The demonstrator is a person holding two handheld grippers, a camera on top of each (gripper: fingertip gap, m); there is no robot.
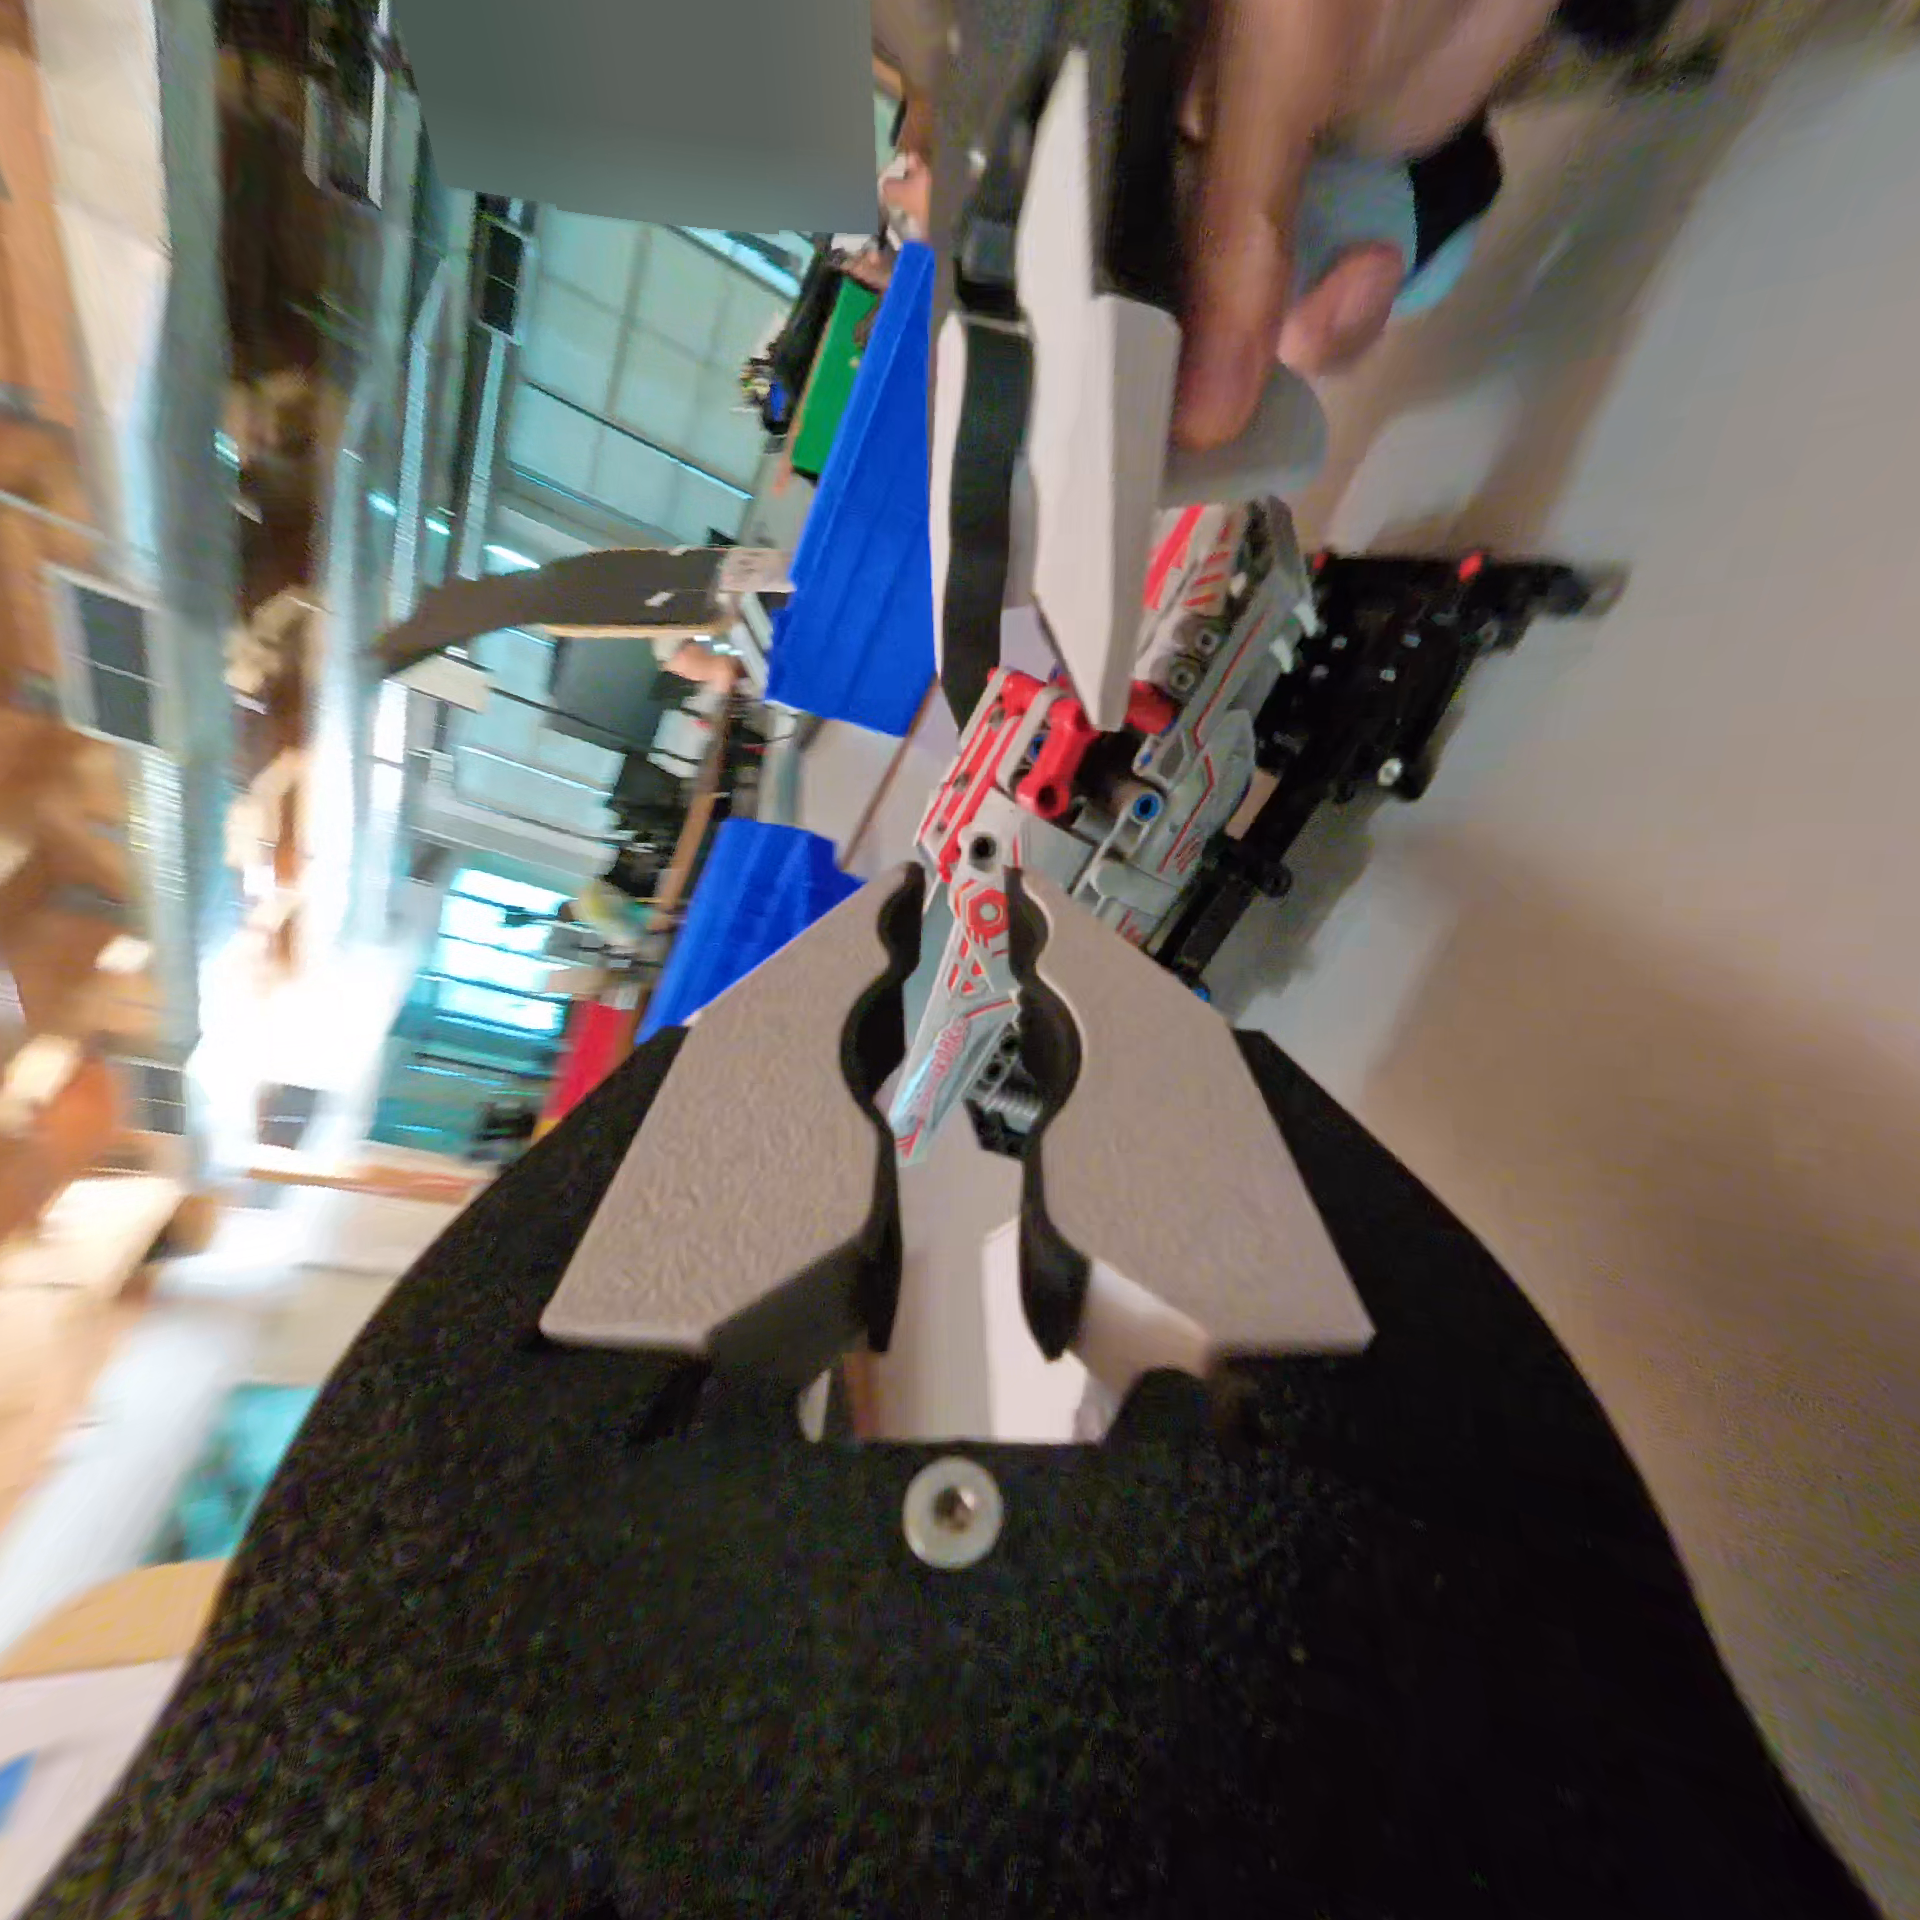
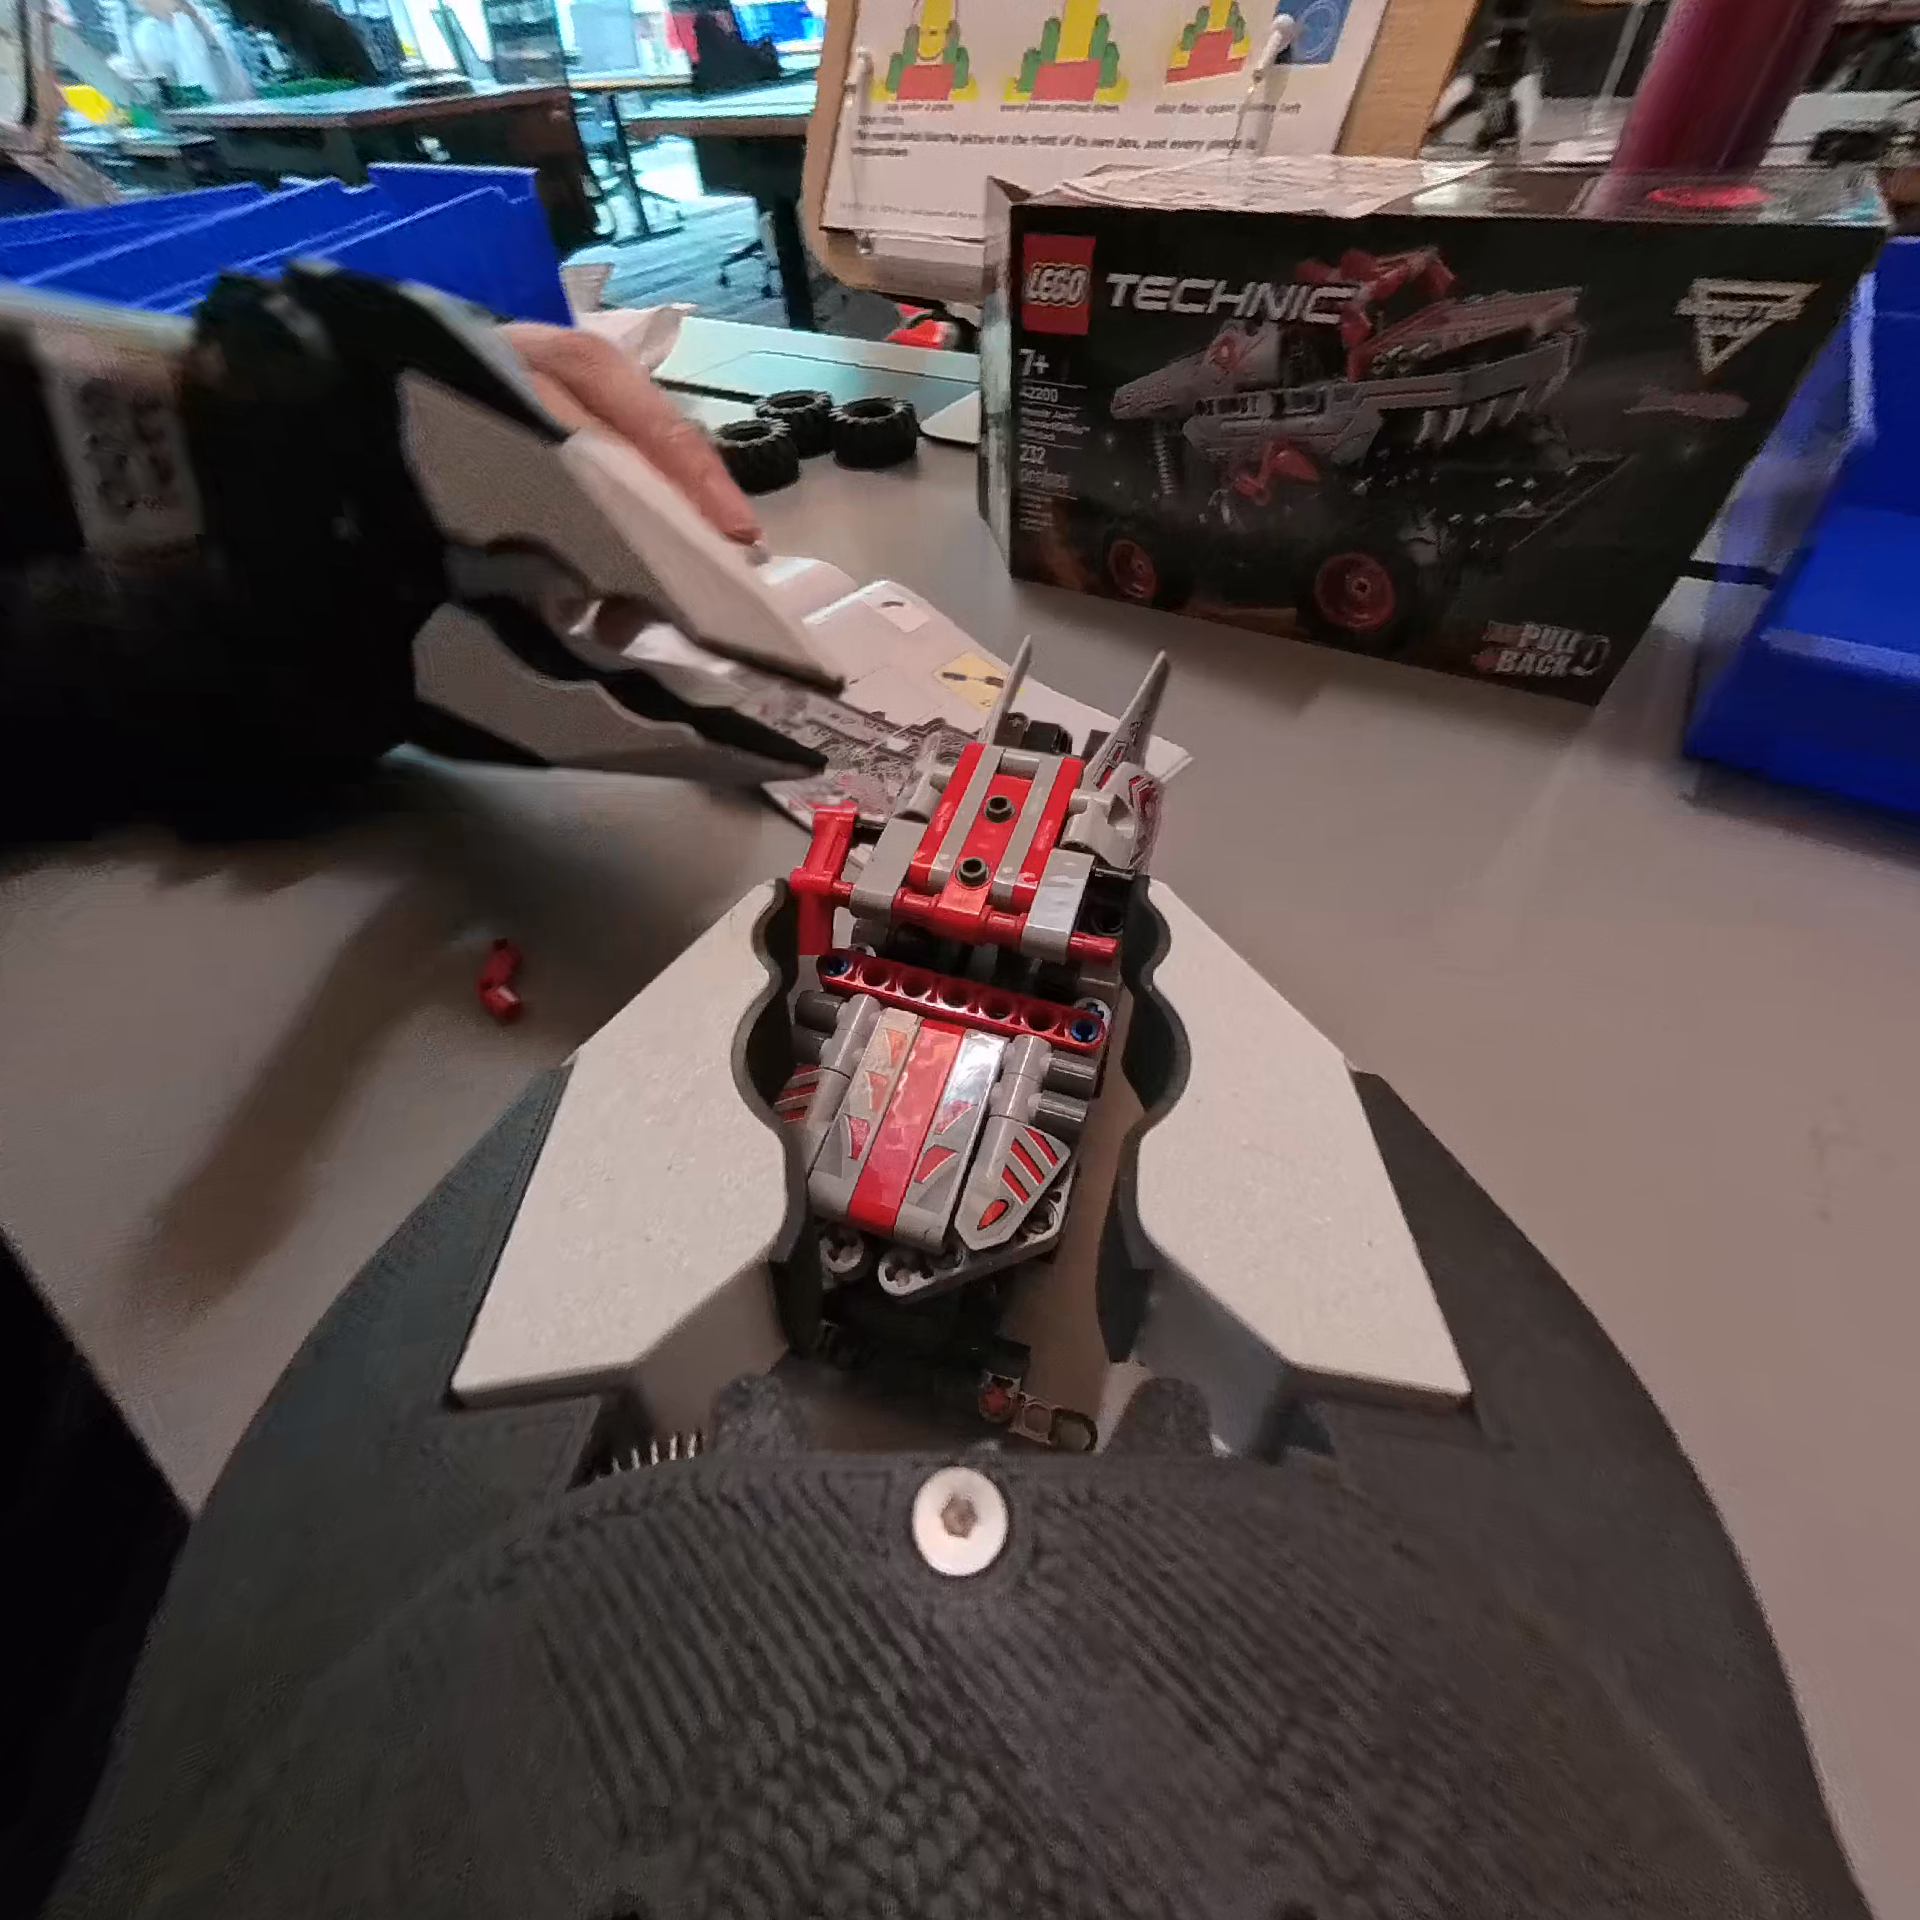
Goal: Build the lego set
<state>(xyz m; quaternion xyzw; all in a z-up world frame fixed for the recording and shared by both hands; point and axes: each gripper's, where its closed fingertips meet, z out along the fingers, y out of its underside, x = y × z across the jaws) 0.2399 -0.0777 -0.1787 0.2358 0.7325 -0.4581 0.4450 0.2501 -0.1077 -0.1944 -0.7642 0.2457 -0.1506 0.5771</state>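
A partly built red, grey and black truck model (image 2: 956,1070) sits between the fingers of my right gripper (image 2: 961,899), which is shut on it and holds it over the grey table (image 2: 1455,1039). In the left wrist view the model (image 1: 1195,769) shows ahead with the right gripper (image 1: 1039,696) around it. My left gripper (image 1: 966,904) is shut on a grey pointed panel with red markings (image 1: 961,1023). The panel's far end is close to the model's side; I cannot tell whether they touch. In the right wrist view the left gripper (image 2: 826,722) is at the left, tips near the model's far end.
The set's box (image 2: 1403,416) stands at the back right. Black tyres (image 2: 821,426) lie behind the left gripper. A small red piece (image 2: 499,977) lies on the table at the left. A booklet (image 2: 935,665) lies behind the model. Blue bins (image 2: 1818,623) stand right and back left (image 2: 312,239).
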